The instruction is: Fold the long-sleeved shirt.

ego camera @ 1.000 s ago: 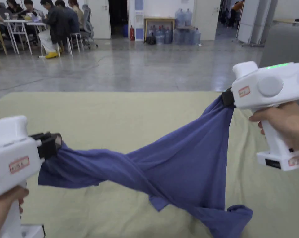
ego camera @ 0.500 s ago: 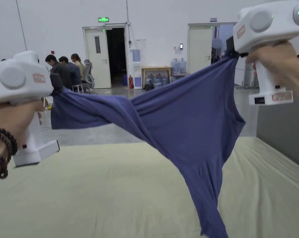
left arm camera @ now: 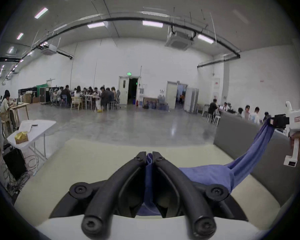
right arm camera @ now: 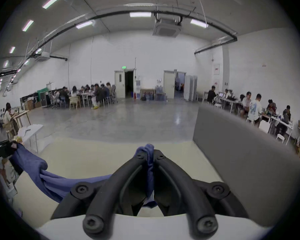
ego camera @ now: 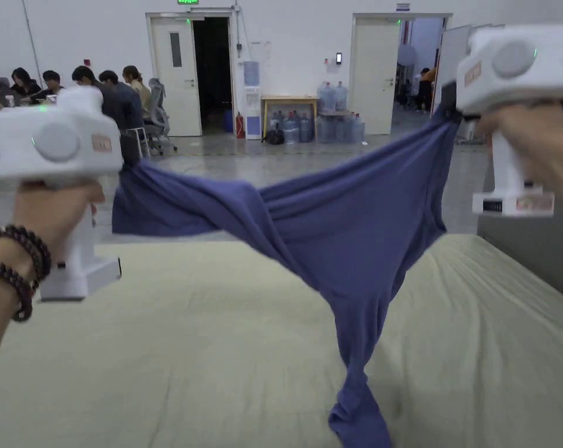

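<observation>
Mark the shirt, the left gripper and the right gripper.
shirt [ego camera: 356, 227]: head view, on the wide blue panel hanging between the hands.
left gripper [left arm camera: 149, 157]: left gripper view, where its tips pinch the cloth.
right gripper [right arm camera: 150, 152]: right gripper view, where its tips pinch the cloth.

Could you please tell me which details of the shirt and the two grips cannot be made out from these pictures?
- Shirt, head view: it hangs twisted, so front, back and collar cannot be told; its lowest part is cut off by the bottom edge.
- Left gripper, head view: its white body hides the jaws.
- Right gripper, head view: blurred where it meets the cloth.
- Both gripper views: the closed jaws hide which part of the shirt is pinched.
</observation>
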Motion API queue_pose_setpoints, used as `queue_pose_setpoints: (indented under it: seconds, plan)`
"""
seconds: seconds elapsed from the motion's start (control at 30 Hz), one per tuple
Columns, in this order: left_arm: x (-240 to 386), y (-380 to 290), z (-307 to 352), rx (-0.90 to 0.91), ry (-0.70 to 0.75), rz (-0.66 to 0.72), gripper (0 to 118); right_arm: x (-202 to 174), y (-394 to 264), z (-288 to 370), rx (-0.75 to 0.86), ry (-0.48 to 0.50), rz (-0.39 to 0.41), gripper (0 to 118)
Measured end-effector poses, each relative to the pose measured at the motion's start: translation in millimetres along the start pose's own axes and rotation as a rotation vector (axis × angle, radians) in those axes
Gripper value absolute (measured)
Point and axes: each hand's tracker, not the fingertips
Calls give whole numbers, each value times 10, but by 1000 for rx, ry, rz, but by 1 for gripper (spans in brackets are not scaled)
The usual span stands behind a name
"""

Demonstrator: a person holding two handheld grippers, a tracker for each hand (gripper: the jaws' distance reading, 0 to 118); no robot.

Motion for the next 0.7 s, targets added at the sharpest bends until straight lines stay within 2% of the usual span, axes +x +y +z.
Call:
queue_pose_setpoints:
  seconds: [0.13,0.23,0.3,0.37,0.43,0.5,0.6,0.7]
  plan:
    - [-24,-852,-97,-105,-24,-18,3,-2,-920,-381,-123,14,20,6]
    - [-64,-1230,108,-146,-39,13,3,-16,-1347,-173,-122,27,31,6]
    - [-131,-1449,428,-119,-78,98,3,-2,-1598,209,-109,70,39,6]
    - [-196,-1671,883,-83,-109,169,3,17,-1892,639,-126,96,84,6]
    - [-204,-2001,1371,-87,-90,156,3,50,-2266,1112,-150,116,133,6]
    - [-220,-2422,1842,-90,-73,136,3,121,-2747,1585,-197,141,135,6]
    - [-184,-3207,2565,-180,-60,107,3,249,-3540,2134,-317,191,58,6]
    - [-168,-3912,3013,-322,-49,97,3,249,-4354,2480,-488,177,75,6]
